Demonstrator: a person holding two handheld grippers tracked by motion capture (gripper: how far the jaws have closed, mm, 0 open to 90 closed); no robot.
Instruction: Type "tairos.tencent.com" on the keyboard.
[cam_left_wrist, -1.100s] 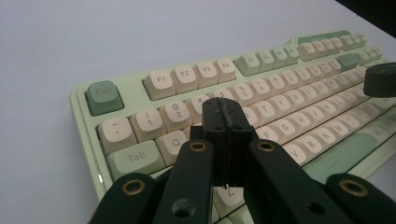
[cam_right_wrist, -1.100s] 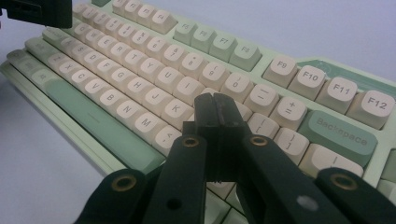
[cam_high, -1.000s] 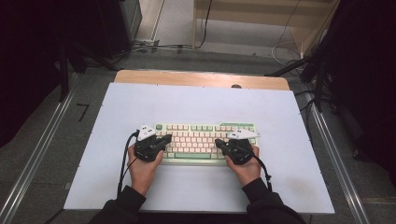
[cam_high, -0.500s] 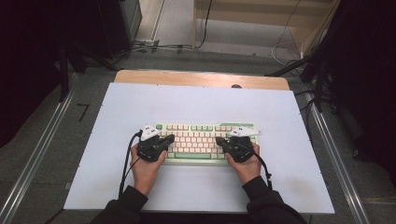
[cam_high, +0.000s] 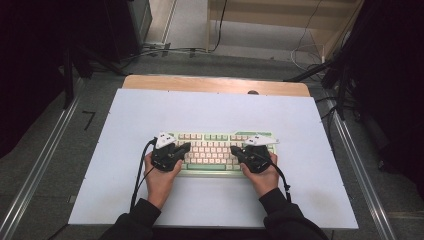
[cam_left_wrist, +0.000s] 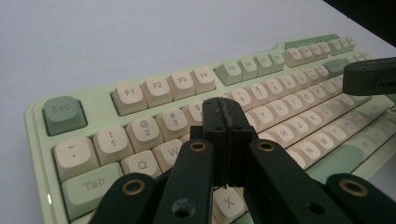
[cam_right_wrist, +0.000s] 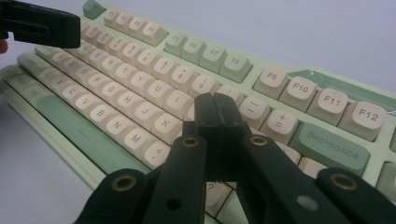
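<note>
Both grippers sit over the keyboard, which lies flat on the white table, towards the near side and roughly centred left to right. The left gripper hangs over the left end of the key field; in the left gripper view its jaws are pressed together with nothing between them, tip poised above the number row near the 3 and 4 keys. The right gripper mirrors it on the right side, jaws likewise closed and empty, tip above the keys just left of the Backspace key.

Now, how does this board handle? It looks like a rigid plastic case in pale green, with cream keycaps standing tall. Judging by the thick body, it is likely fairly heavy for its size and stiff, so it should not flex. The caps are smooth and rounded, probably slippery under hard pads, and they can pop off if pulled sideways. So pressing straight down with a closed tip is the safe contact here. For lifting or sliding, the better hold would be the case edges at the left and right ends, one gripper each, not the caps. The green strip at the far right corner looks glossy, a poor place to grip.
</note>
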